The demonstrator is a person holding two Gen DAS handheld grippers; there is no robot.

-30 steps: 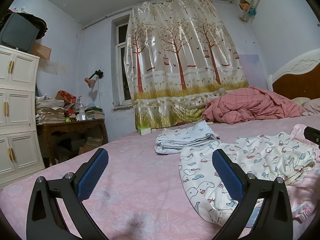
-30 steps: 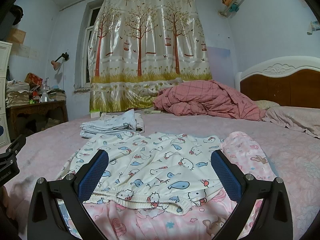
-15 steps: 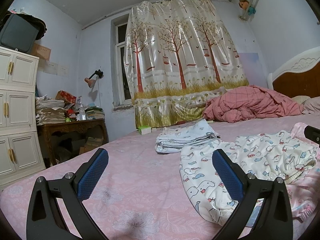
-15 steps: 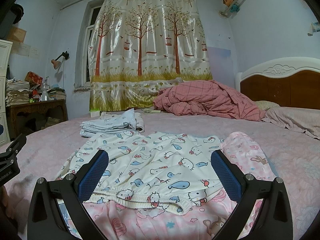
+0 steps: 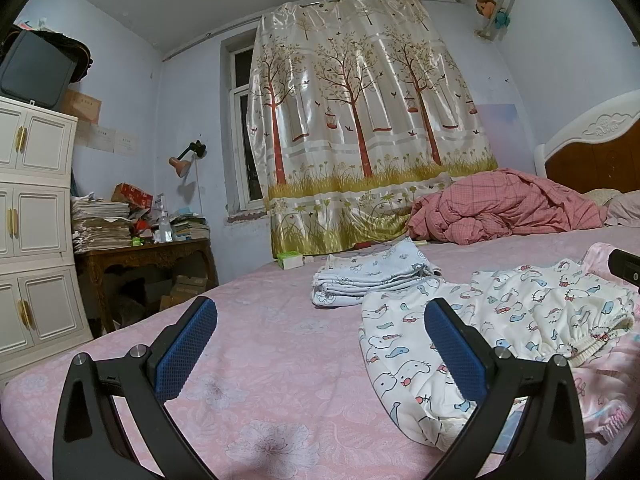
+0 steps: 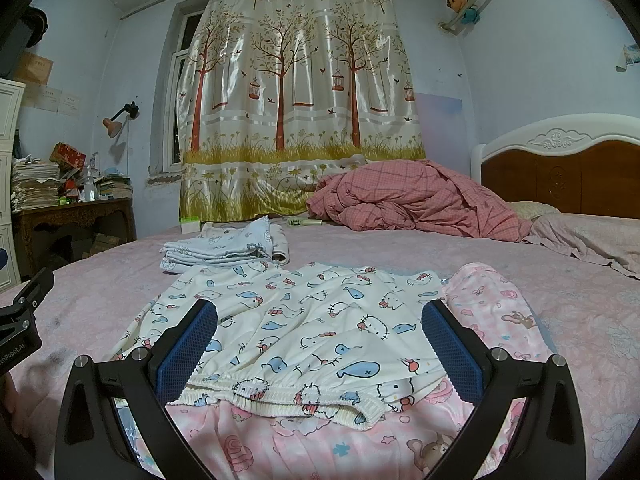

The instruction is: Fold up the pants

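left claw: the left gripper (image 5: 320, 340) is hovering low over the bed with its blue-padded jaws spread wide, gripping nothing; its right finger is overlapping the pants' left edge in view.
right claw: the right gripper (image 6: 319, 338) is hanging open too, empty, jaws straddling the waistband end of the pants.
pants: the white cat-and-whale print pants (image 6: 304, 320) are lying flat on the bed, elastic waistband nearest the right camera, resting partly on a pink printed garment (image 6: 492, 304).
writing: part of a white label reading "nrobot.ai" is showing on the left gripper's body at the right view's left edge.
surface: a pink floral bedsheet (image 5: 260, 380) is covering the bed; a folded pale blue stack (image 5: 372, 276) is sitting just beyond the pants.
room: a tree-print curtain (image 6: 296, 112), a crumpled red checked quilt (image 6: 408, 204), a headboard (image 6: 560, 168) and a cluttered wooden desk (image 5: 148, 252).
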